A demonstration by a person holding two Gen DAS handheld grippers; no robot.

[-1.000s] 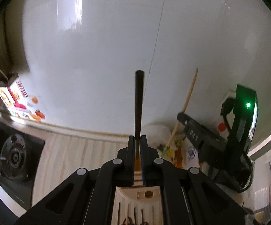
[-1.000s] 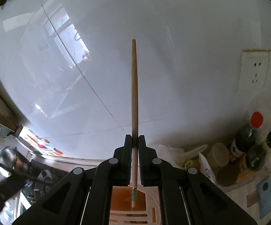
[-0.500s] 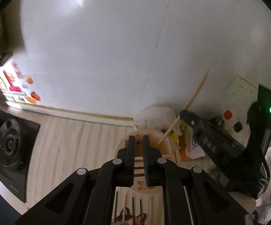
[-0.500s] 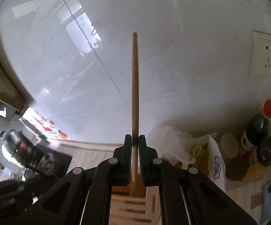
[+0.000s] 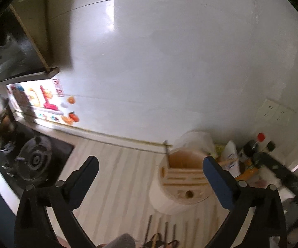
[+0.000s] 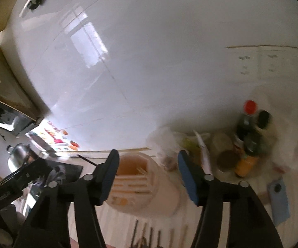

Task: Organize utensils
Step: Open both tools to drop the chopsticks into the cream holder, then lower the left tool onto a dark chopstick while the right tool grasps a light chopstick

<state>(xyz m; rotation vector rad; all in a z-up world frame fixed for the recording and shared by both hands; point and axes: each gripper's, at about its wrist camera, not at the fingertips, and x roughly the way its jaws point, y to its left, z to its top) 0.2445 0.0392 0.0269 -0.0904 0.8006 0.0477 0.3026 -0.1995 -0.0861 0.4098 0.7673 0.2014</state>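
While both views are blurred, we see the round utensil holder [image 5: 183, 183] standing upright on the striped surface [image 5: 116, 177], lower right of centre in the left wrist view and low centre in the right wrist view [image 6: 140, 186]. A dark stick [image 5: 166, 149] leans out of its open compartment, tilting up and to the left; in the right wrist view pale chopstick tips [image 6: 140, 168] lie inside that compartment. More utensils [image 5: 159, 233] lie on the surface at the bottom edge, their long axes running toward the holder.

We can read no writing; the colourful stickers [image 5: 52, 103] at left are too blurred.

The left tongs [image 5: 150, 169] have just been opening and stand wide apart, nothing between them. The right tongs [image 6: 148, 162] have likewise been opening, also empty, angled down at the holder.
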